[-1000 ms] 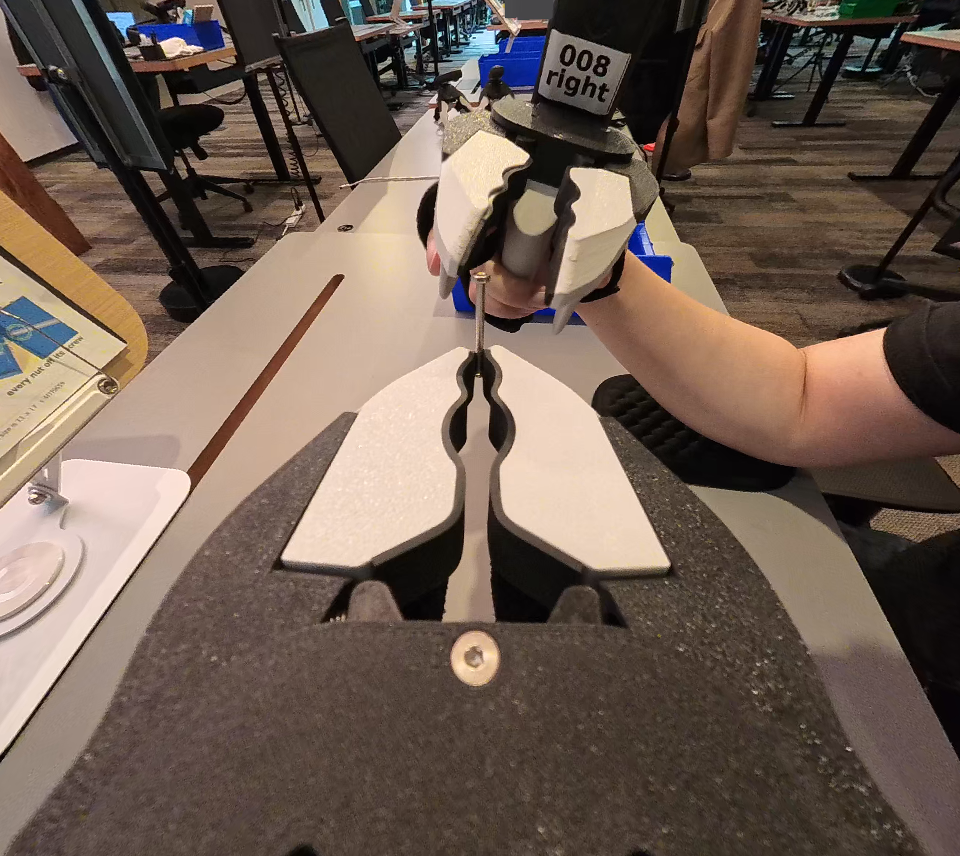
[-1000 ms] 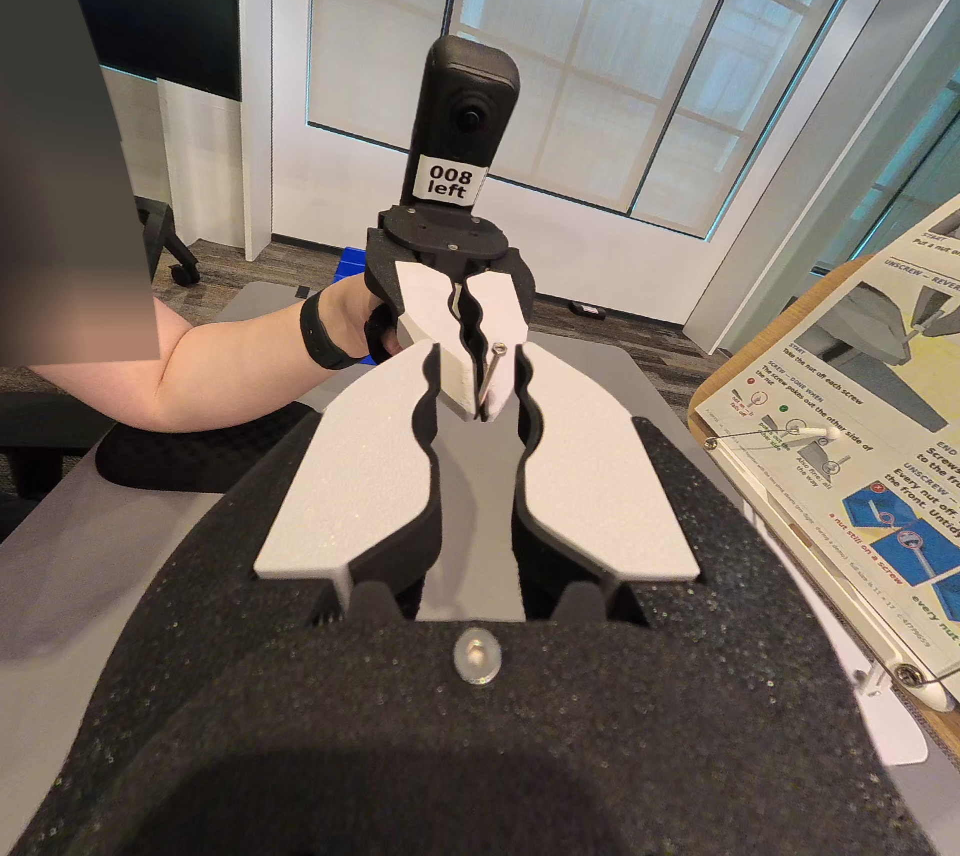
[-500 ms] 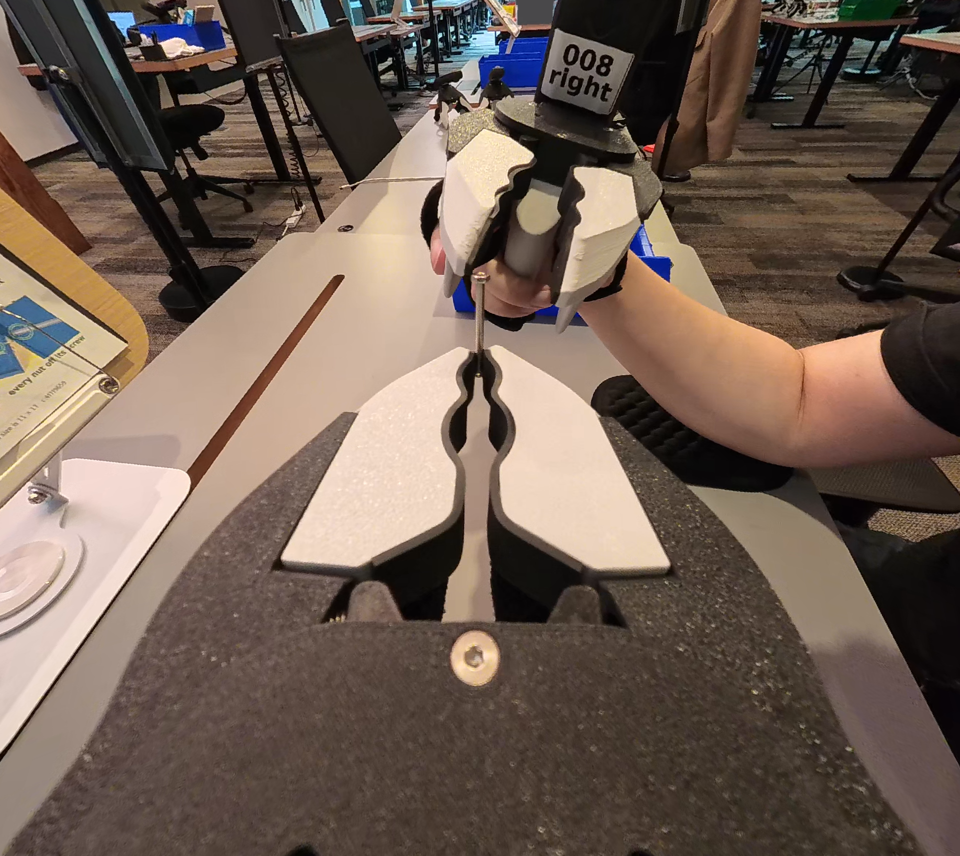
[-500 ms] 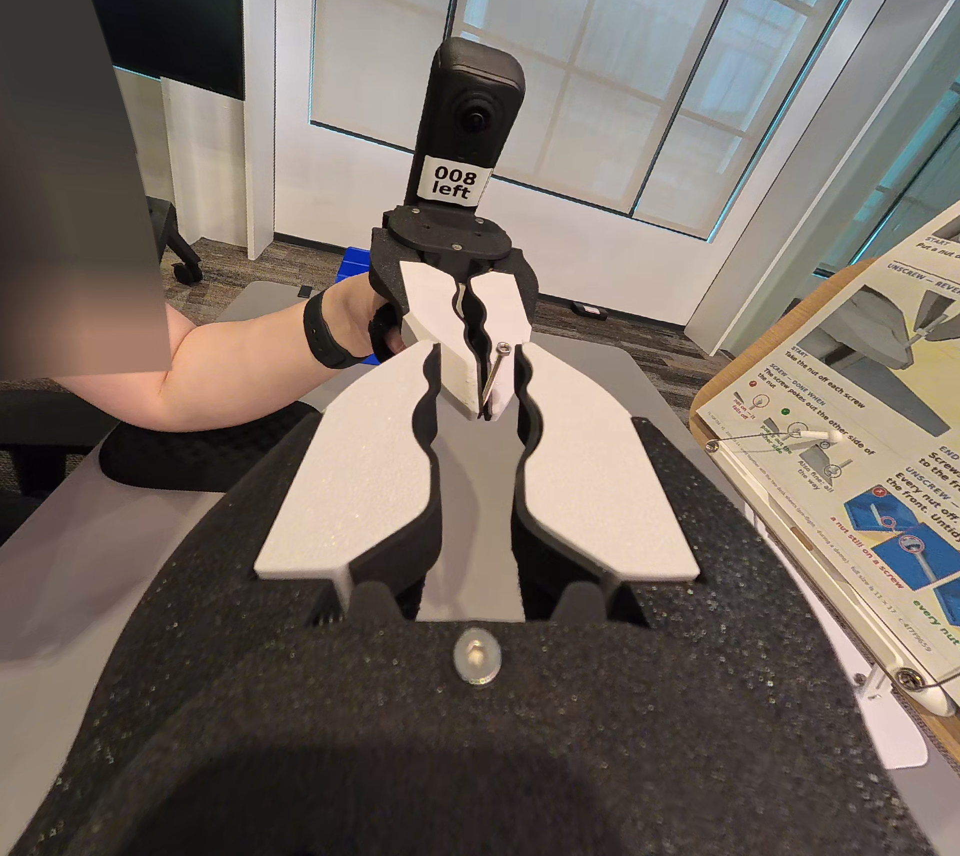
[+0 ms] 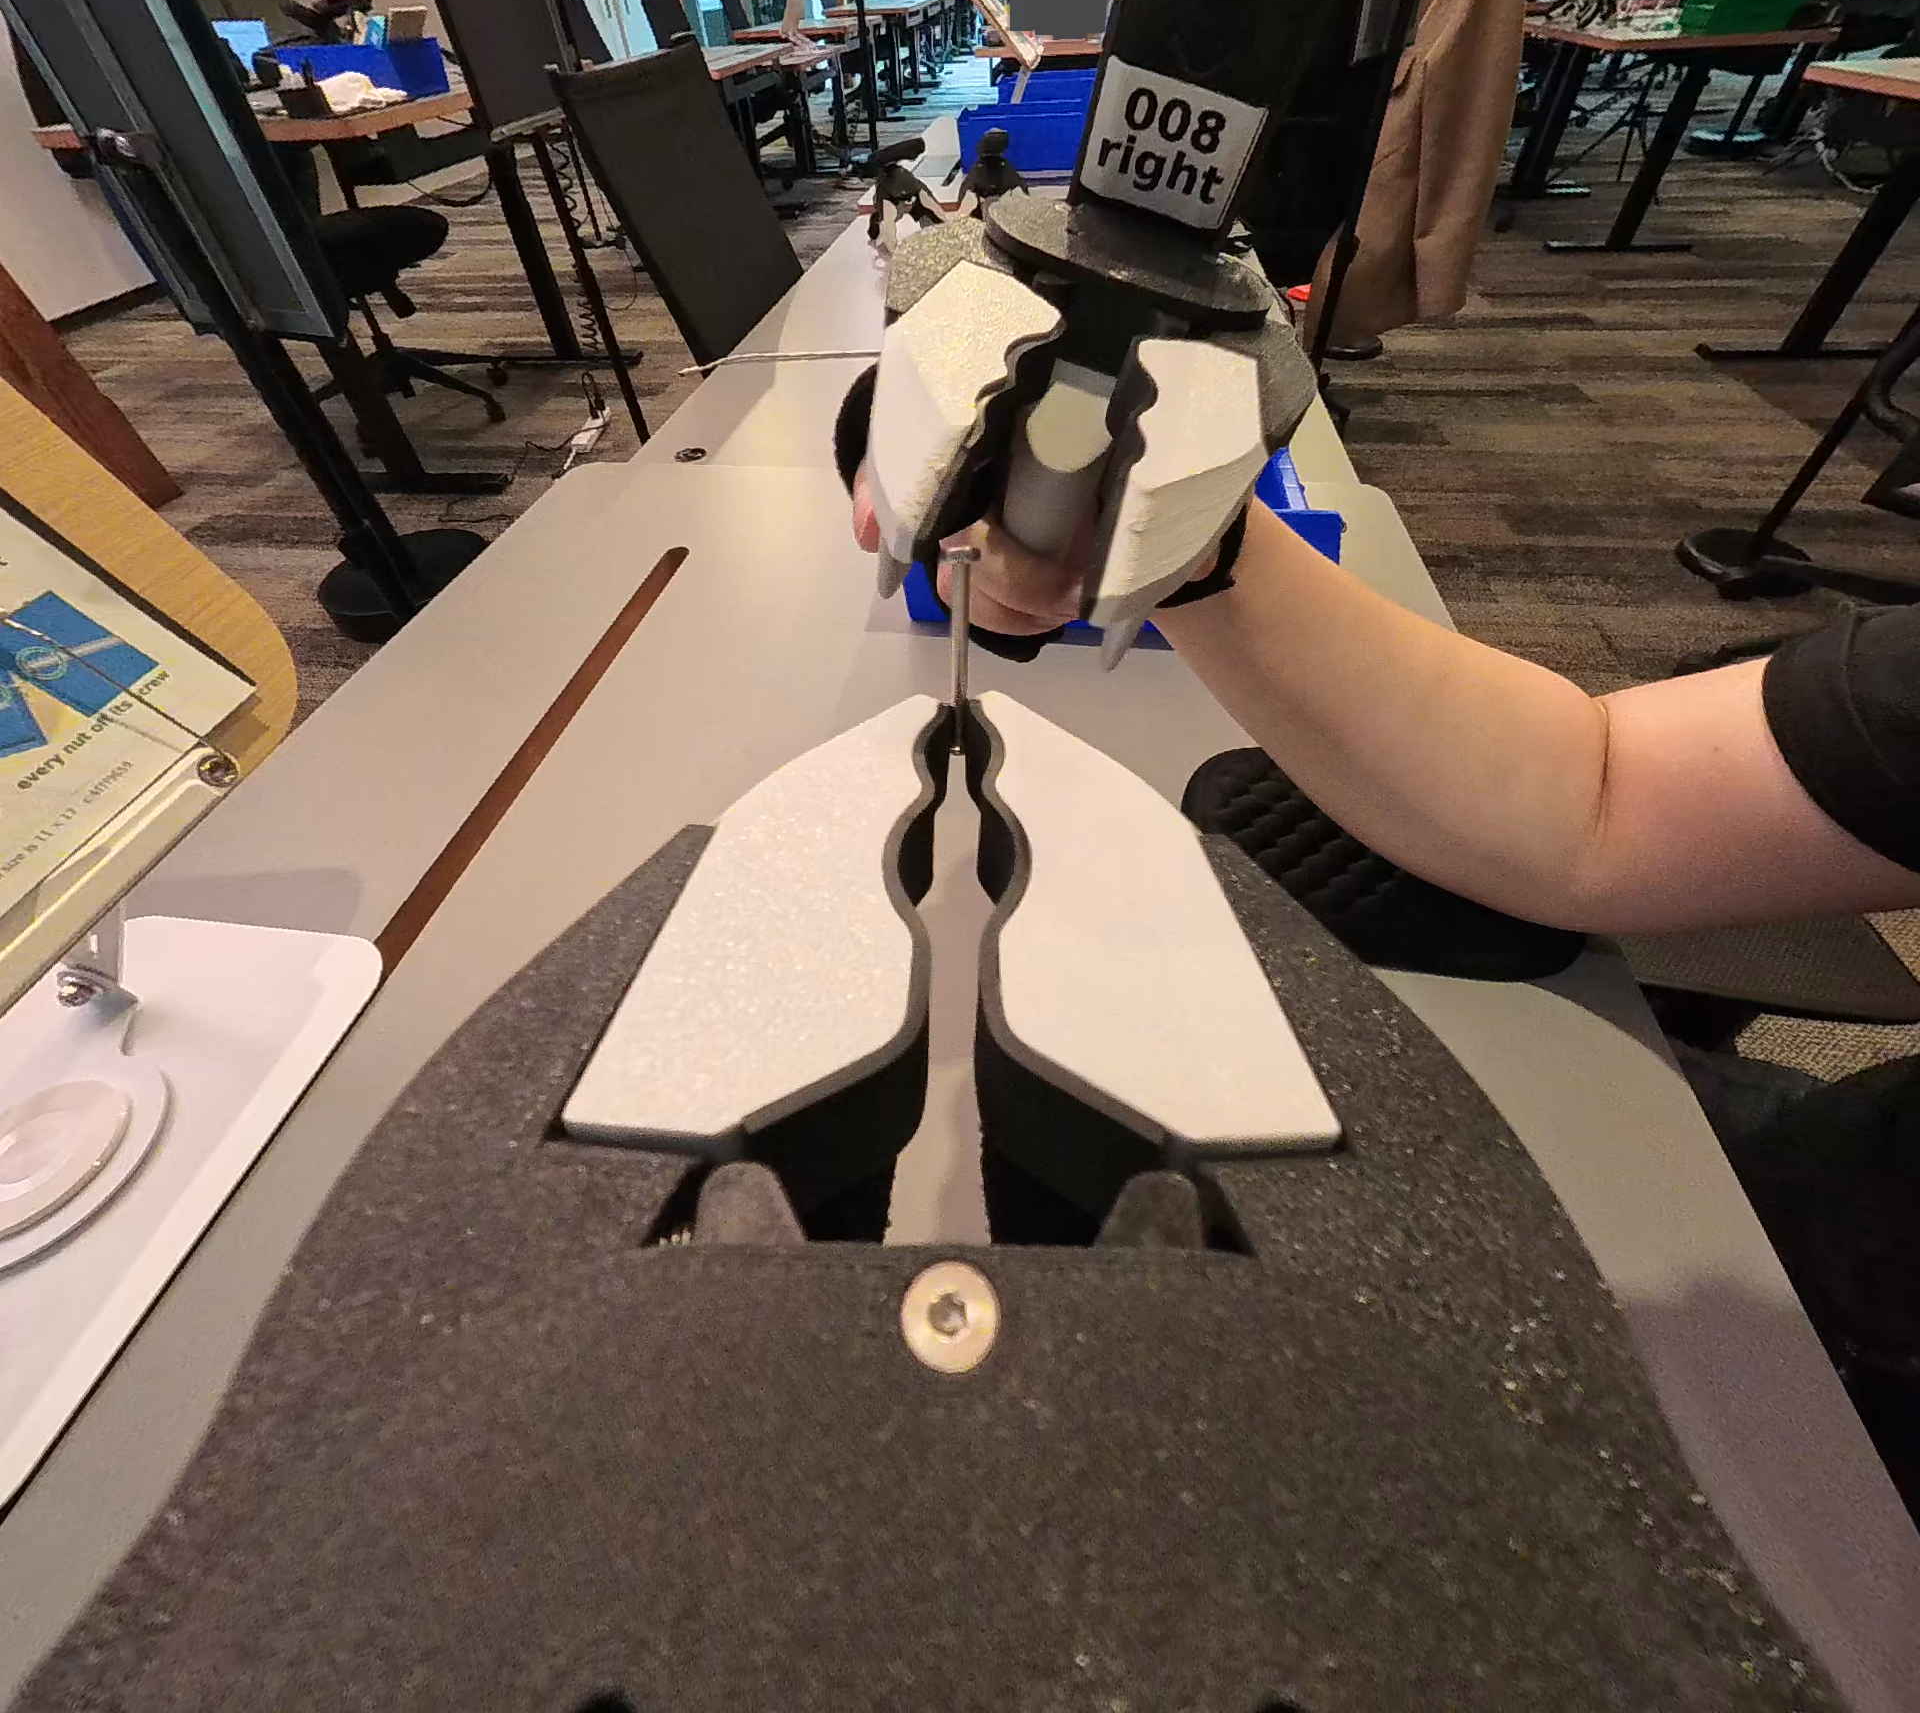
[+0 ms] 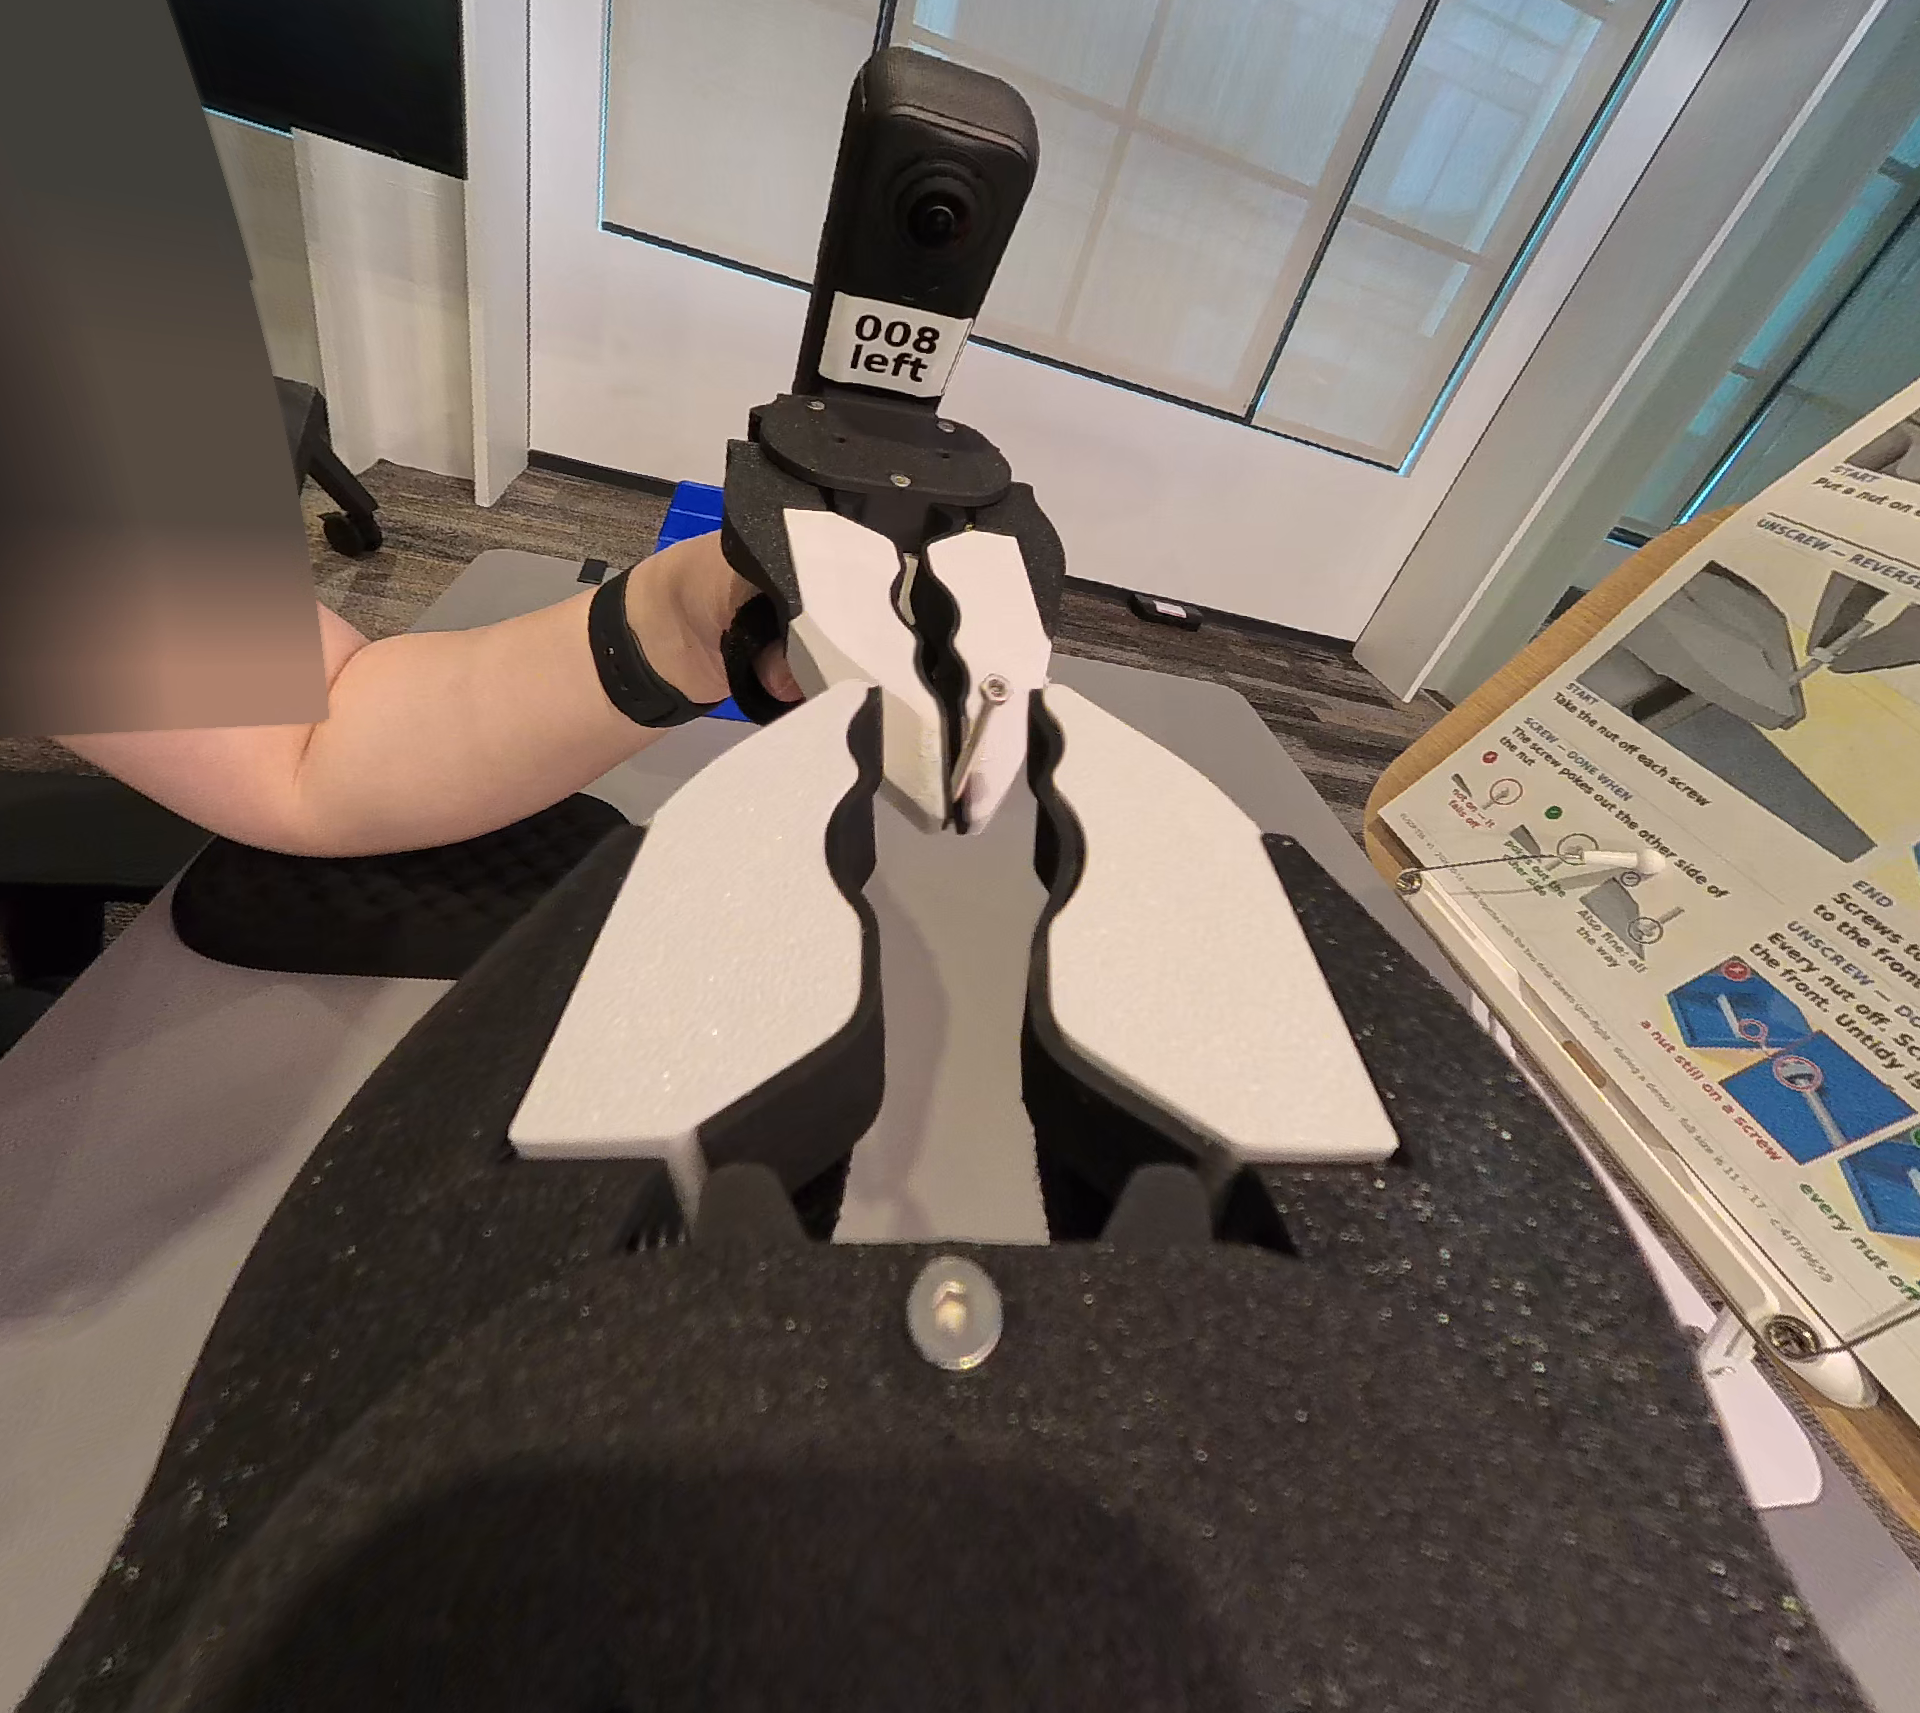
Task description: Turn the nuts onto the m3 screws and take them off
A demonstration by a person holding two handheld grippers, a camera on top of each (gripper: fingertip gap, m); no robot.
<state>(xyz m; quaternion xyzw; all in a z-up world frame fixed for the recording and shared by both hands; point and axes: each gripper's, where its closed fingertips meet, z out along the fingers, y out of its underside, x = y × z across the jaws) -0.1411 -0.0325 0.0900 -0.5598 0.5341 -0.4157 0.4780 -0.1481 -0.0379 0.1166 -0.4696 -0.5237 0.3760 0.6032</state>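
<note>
My left gripper (image 5: 959, 707) is shut on a thin m3 screw (image 5: 962, 624), pinching its lower end. The shaft stands up from the tips, head on top. My right gripper (image 5: 997, 619) faces it from beyond, open and empty, one fingertip close beside the screw head. In the right wrist view my right gripper (image 6: 954, 707) is open, its fingers on either side of the left gripper (image 6: 951, 816), which holds the screw (image 6: 977, 744) tilted. I see no nut; the closed tips hide the screw's lower end.
A blue bin (image 5: 1294, 510) sits on the grey table (image 5: 623, 676) behind the right hand. A black wrist pad (image 5: 1351, 874) lies under the right forearm. An instruction board (image 6: 1714, 884) on a white stand (image 5: 208, 1092) stands beside the grippers. Only a small space, under 4 cm, lies between the two pairs of fingers.
The right gripper has drifted slightly up and stays open by the screw head. The left gripper still holds the screw in the same place.
</note>
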